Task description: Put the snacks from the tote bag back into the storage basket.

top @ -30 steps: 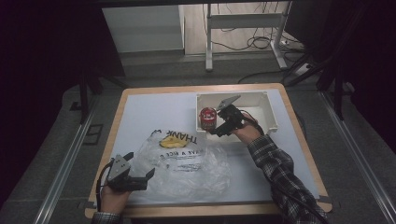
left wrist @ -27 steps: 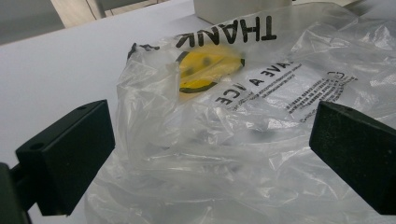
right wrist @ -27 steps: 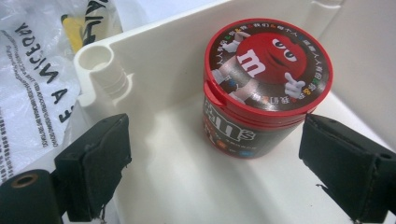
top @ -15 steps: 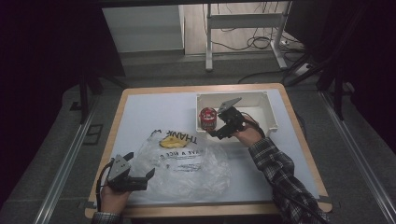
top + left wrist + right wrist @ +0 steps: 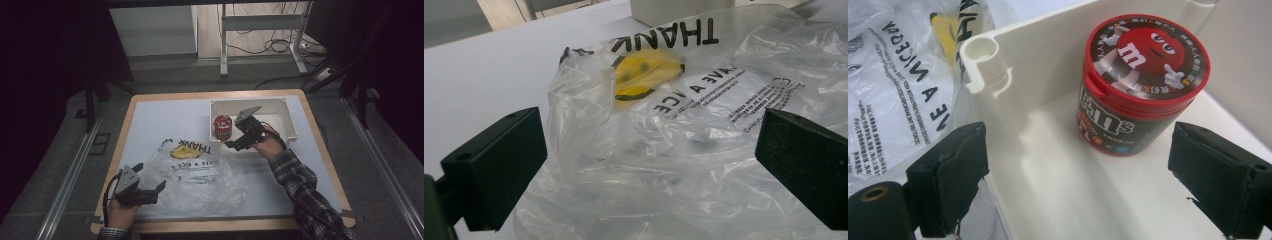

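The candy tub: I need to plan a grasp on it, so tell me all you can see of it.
The candy tub is a short round container, dark body, red rim, its lid printed with a red cartoon candy. It looks plastic, stands upright and closed inside the white bin, near the bin's left wall. The right gripper faces it open, touching nothing.

A white table [image 5: 165,117] bears a plastic bag [image 5: 200,170] and a white bin [image 5: 285,117].
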The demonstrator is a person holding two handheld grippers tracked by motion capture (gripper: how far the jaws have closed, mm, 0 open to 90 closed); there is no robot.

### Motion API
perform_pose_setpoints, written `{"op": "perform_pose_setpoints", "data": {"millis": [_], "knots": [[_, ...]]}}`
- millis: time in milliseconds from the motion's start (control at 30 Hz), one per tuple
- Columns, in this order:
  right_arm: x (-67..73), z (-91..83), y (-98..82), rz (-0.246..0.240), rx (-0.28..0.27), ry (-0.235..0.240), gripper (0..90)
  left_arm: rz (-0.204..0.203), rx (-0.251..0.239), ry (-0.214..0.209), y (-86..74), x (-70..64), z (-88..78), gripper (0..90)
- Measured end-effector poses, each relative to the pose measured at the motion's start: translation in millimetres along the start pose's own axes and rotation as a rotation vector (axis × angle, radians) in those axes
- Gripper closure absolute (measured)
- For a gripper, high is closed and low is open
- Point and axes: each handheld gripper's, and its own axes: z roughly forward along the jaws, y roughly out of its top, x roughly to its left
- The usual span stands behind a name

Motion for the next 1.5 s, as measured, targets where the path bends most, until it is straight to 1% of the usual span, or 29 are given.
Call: {"op": "perform_pose_setpoints", "data": {"millis": [233, 433, 700, 1167, 1500], "knots": [[3.6, 0.3, -1.9, -0.005, 0.011, -0.004, 9.4, 0.0, -0.001, -0.001, 0.1, 0.0, -0.2, 0.1], [5.0, -1.5, -3.7, 0.001, 0.007, 0.005, 9.4, 0.001, -0.001, 0.0, 0.1, 0.0, -0.4, 0.1], [8.3, -3.4, -6.7, 0.004, 0.002, 0.001, 9.4, 0.0, -0.004, -0.001, 0.2, 0.1, -0.8, 0.1], [14.9, -14.1, -11.1, 0.003, -0.029, -0.003, 8.7, -0.001, -0.009, -0.002, 0.2, -0.1, -1.4, 0.1], [18.7, -20.7, -16.0, 0.009, -0.034, -0.01, 7.5, 0.0, -0.01, 0.0, 0.2, -0.3, -1.7, 0.1]]}}
